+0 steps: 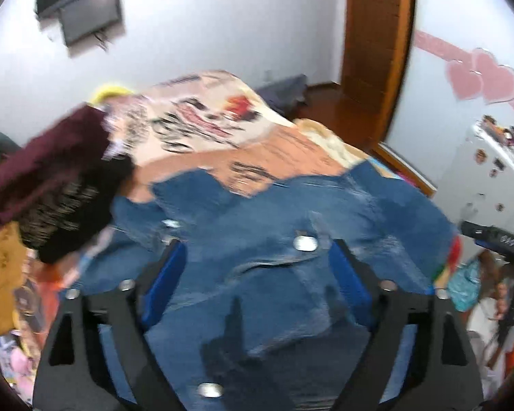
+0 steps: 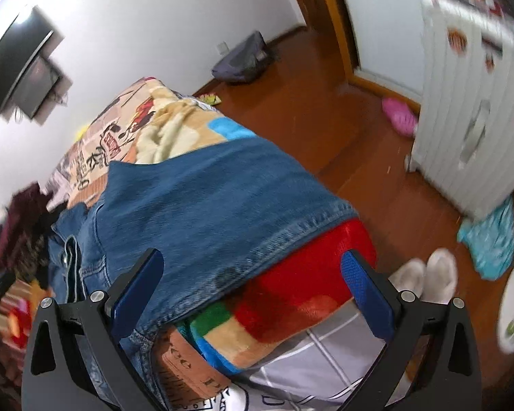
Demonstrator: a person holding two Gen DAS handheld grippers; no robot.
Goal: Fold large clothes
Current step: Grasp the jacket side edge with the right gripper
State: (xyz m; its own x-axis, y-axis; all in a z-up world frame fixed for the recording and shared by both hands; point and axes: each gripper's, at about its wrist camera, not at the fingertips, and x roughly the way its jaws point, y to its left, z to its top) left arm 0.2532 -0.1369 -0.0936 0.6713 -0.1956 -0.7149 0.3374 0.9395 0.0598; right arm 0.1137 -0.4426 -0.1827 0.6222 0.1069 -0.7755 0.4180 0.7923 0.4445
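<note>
- In the left wrist view, we see our left gripper (image 1: 255,257) at the bottom centre of the frame, its blue-padded black fingers (image 1: 164,284) spread wide apart with nothing pinched between them.
- The blue denim jacket with metal snap buttons (image 1: 274,239) fills the lower middle of that frame, lying spread on the bed under and between the open jaws; one round snap (image 1: 305,242) sits between the fingertips.
- Above the jacket, in the middle of the frame, lies the printed beige and orange bedspread (image 1: 222,120), and a dark maroon and black garment (image 1: 48,178) is heaped at the left.
- At the right edge of the left view we glimpse a black device; we cannot tell whether it is the other gripper.
- In the right wrist view, our right gripper (image 2: 253,267) sits at the bottom centre, jaws also wide open and holding nothing.
- There the denim jacket (image 2: 205,205) occupies the centre, its stitched hem hanging over a red, green and blue fleece blanket (image 2: 308,284) at the bed's near corner.
- A white ribbed cabinet (image 2: 473,120) stands on the brown wooden floor (image 2: 325,109) at the upper right.
- Both views are blurred.
</note>
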